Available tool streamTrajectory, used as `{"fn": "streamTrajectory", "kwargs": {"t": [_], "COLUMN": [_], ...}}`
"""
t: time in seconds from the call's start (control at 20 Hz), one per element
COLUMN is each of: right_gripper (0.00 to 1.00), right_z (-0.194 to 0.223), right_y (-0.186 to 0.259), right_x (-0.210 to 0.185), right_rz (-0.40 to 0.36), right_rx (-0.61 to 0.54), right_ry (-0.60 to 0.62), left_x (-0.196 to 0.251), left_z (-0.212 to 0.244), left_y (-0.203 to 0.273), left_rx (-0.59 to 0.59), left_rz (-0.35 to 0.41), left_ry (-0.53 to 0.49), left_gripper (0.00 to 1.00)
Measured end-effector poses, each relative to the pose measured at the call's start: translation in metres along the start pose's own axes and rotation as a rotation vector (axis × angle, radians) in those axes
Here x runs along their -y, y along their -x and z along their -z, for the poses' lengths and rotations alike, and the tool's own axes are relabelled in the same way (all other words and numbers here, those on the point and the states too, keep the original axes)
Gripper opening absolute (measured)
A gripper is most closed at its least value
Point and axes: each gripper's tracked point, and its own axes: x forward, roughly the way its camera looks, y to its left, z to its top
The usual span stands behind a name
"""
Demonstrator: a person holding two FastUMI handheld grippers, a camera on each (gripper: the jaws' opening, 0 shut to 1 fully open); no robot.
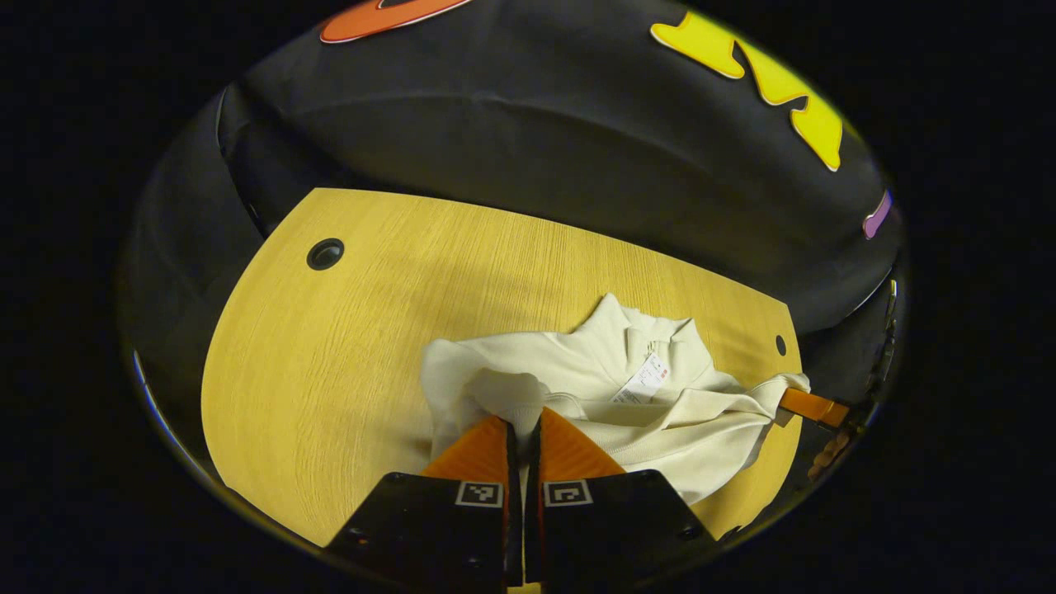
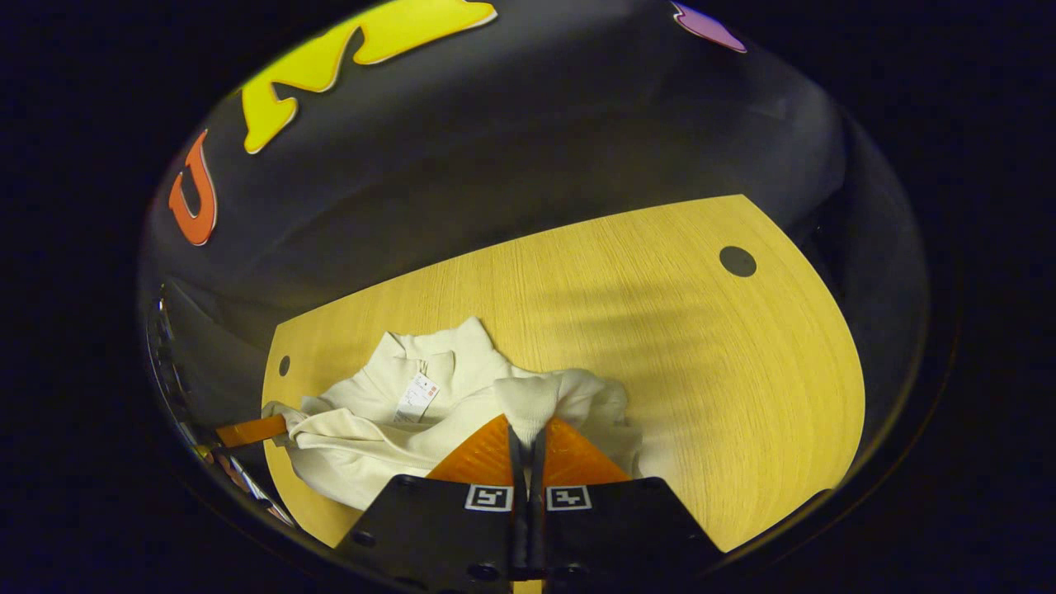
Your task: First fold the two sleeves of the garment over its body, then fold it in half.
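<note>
A cream garment (image 1: 660, 412) lies bunched on the wooden table (image 1: 346, 346), collar and white tag facing up. In the left gripper view, my left gripper (image 1: 524, 422) is shut on a ribbed sleeve cuff (image 1: 503, 392), lifted above the body. Farther right, the right gripper's fingers (image 1: 813, 407) pinch the other stretched end of the cloth. In the right gripper view, my right gripper (image 2: 528, 431) is shut on a ribbed cuff (image 2: 528, 404) of the garment (image 2: 371, 429). The left gripper's fingers (image 2: 252, 431) hold the cloth at the far left.
The table (image 2: 701, 371) has a round cable hole (image 2: 737, 261) at a far corner and a small hole (image 2: 284, 365) near the garment. Another cable hole (image 1: 325, 253) shows in the left gripper view. Black cloth walls close in behind the table.
</note>
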Motion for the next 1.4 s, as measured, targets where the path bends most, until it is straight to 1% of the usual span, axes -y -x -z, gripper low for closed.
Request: {"fn": "streamTrajectory", "kwargs": {"t": [0.2, 0.25, 0.35, 0.45, 0.6, 0.65, 0.7, 0.75, 0.8, 0.85, 0.9, 0.95, 1.0, 1.05, 1.1, 1.15, 1.2, 1.25, 1.3, 1.35, 1.4], "right_gripper": [0.01, 0.0, 0.02, 0.02, 0.02, 0.06, 0.06, 0.15, 0.15, 0.15, 0.16, 0.2, 0.21, 0.23, 0.25, 0.41, 0.5, 0.52, 0.56, 0.86, 0.99], "right_z": [0.0, -0.001, 0.0, -0.003, -0.002, -0.002, -0.005, -0.009, -0.013, -0.014, -0.017, -0.022, -0.028, -0.032, -0.035, -0.036, -0.036, -0.035, -0.037, -0.04, -0.041], "right_y": [-0.019, -0.022, -0.032, -0.039, -0.045, -0.043, -0.042, -0.039, -0.036, -0.031, -0.026, -0.022, -0.015, -0.01, -0.003, 0.004, 0.012, 0.023, 0.034, 0.046, 0.056], "right_x": [-0.001, -0.001, -0.001, -0.001, 0.002, 0.003, 0.003, 0.004, 0.003, 0.002, 0.003, 0.007, 0.008, 0.006, 0.007, 0.008, 0.009, 0.01, 0.009, 0.008, 0.008], "right_rz": [0.012, 0.018, 0.029, 0.031, 0.045, 0.047, 0.048, 0.048, 0.045, 0.035, 0.036, 0.044, 0.047, 0.04, 0.043, 0.04, 0.044, 0.041, 0.032, 0.042, 0.054], "right_rx": [0.003, 0.004, 0.006, 0.009, 0.01, 0.01, 0.019, 0.033, 0.046, 0.055, 0.069, 0.086, 0.109, 0.129, 0.141, 0.155, 0.161, 0.169, 0.181, 0.202, 0.226], "right_ry": [0.011, 0.017, 0.04, 0.07, 0.109, 0.113, 0.116, 0.117, 0.111, 0.107, 0.114, 0.124, 0.128, 0.13, 0.136, 0.147, 0.157, 0.166, 0.181, 0.201, 0.219], "left_x": [-0.004, -0.004, -0.004, -0.005, 0.001, 0.001, 0.0, 0.0, -0.001, 0.003, 0.006, 0.01, 0.012, 0.012, 0.009, 0.008, 0.007, 0.009, 0.008, 0.006, 0.003], "left_z": [-0.001, -0.001, 0.001, 0.003, 0.004, 0.005, 0.005, 0.005, 0.003, 0.002, 0.0, 0.0, 0.0, 0.0, -0.003, -0.007, -0.015, -0.021, -0.027, -0.033, -0.04], "left_y": [-0.016, -0.019, -0.02, -0.023, -0.023, -0.024, -0.02, -0.022, -0.021, -0.022, -0.019, -0.017, -0.015, -0.013, -0.01, -0.008, -0.003, 0.003, 0.01, 0.017, 0.027], "left_rx": [-0.009, -0.012, -0.024, -0.035, -0.029, -0.034, -0.036, -0.035, -0.03, -0.026, -0.018, -0.016, -0.015, -0.013, 0.0, 0.016, 0.048, 0.073, 0.099, 0.127, 0.174], "left_rz": [0.005, 0.003, -0.001, -0.019, -0.027, -0.026, -0.034, -0.036, -0.036, -0.03, -0.019, -0.013, -0.012, -0.019, -0.032, -0.033, -0.029, -0.032, -0.033, -0.038, -0.045], "left_ry": [-0.006, -0.007, -0.011, 0.006, 0.012, 0.008, 0.003, 0.003, 0.003, 0.002, 0.007, 0.012, 0.012, 0.011, 0.002, -0.006, -0.009, -0.014, -0.024, -0.035, -0.04], "left_gripper": [0.06, 0.07, 0.1, 0.1, 0.1, 0.15, 0.19, 0.21, 0.22, 0.25, 0.33, 0.55, 0.77, 0.83, 0.86, 0.9, 0.92, 0.93, 0.95, 0.96, 0.96]}}
